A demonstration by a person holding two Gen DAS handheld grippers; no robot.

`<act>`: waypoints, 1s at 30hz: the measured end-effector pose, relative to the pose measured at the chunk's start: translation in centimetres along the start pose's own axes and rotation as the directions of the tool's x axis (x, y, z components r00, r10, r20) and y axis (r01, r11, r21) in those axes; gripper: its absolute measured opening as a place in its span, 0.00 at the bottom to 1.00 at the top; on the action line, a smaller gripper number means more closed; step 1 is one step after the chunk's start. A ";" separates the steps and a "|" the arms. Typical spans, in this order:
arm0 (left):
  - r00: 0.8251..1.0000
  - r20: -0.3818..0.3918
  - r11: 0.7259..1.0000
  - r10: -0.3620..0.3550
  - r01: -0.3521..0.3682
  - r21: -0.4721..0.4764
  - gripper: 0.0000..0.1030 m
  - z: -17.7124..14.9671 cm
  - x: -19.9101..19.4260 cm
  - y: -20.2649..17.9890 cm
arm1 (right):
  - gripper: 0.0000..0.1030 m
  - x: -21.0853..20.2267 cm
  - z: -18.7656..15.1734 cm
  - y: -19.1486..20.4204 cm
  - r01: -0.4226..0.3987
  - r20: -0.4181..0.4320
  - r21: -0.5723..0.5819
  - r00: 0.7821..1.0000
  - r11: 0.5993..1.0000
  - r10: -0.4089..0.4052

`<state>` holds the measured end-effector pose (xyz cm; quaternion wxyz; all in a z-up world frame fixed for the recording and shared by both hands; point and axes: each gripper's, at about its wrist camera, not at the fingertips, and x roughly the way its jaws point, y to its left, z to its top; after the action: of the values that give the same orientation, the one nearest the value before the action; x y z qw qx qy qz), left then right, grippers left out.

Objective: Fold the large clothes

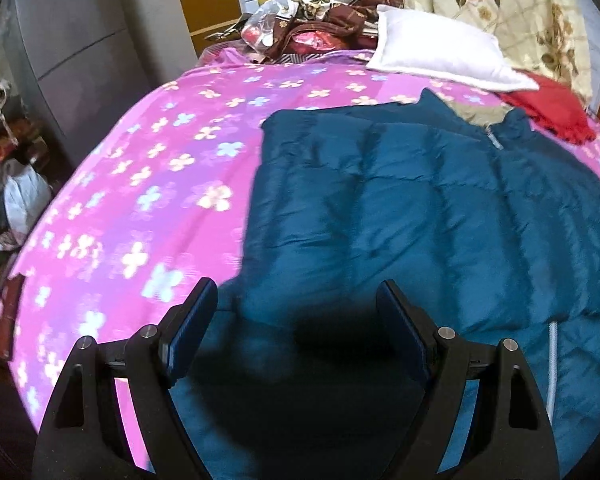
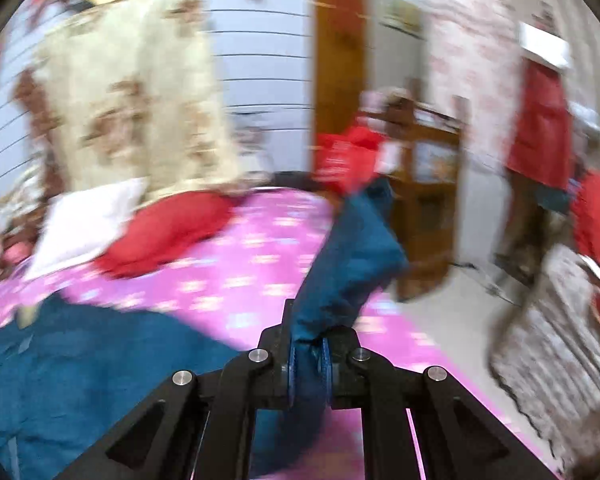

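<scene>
A teal quilted jacket (image 1: 400, 208) lies spread flat on the bed's pink flowered sheet (image 1: 148, 184), collar toward the white pillow (image 1: 440, 56), its near hem lost in the dark shadow between the left tool's (image 1: 296, 308) fingers. That tool hangs over the jacket's lower edge with its jaws wide apart and nothing pinched between them. The right tool (image 2: 308, 354) is clenched on a bunched piece of the jacket (image 2: 352, 248), which rises from the pads as a blurred teal fold; which part of the garment it is cannot be made out. The right wrist view is heavily smeared: the red cloth (image 2: 168, 232) beside the pillow and the wooden furniture (image 2: 424, 184) beyond the bed show only as rough shapes.
</scene>
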<state>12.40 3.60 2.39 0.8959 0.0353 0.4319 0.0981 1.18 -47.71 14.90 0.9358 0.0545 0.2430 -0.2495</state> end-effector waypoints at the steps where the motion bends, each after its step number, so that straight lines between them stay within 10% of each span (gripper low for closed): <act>1: 1.000 -0.005 1.000 0.005 -0.005 0.006 0.80 0.0 0.1 0.3 | 0.09 -0.2 -0.4 2.3 -0.040 -0.003 -0.017 0.999 0.999 0.040; 10: 1.000 -0.025 0.999 0.007 -0.008 -0.041 0.80 0.9 0.3 4.9 | 0.09 1.0 -7.0 22.6 -0.339 -0.127 -0.110 0.937 0.934 0.325; 18: 0.999 -0.037 0.991 0.024 -0.029 -0.134 0.80 1.8 1.1 9.2 | 0.09 2.2 -11.4 32.5 -0.474 -0.216 -0.098 0.868 0.875 0.447; 30: 0.999 -0.046 0.971 0.012 -0.023 -0.238 0.80 2.2 1.3 11.5 | 0.09 -1.8 -13.8 44.9 -0.737 -0.318 -0.137 0.665 0.662 0.675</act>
<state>13.25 15.18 4.52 0.8830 -0.0708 0.4363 0.1578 16.05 -4.84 2.87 0.9206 0.0544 0.3432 0.1781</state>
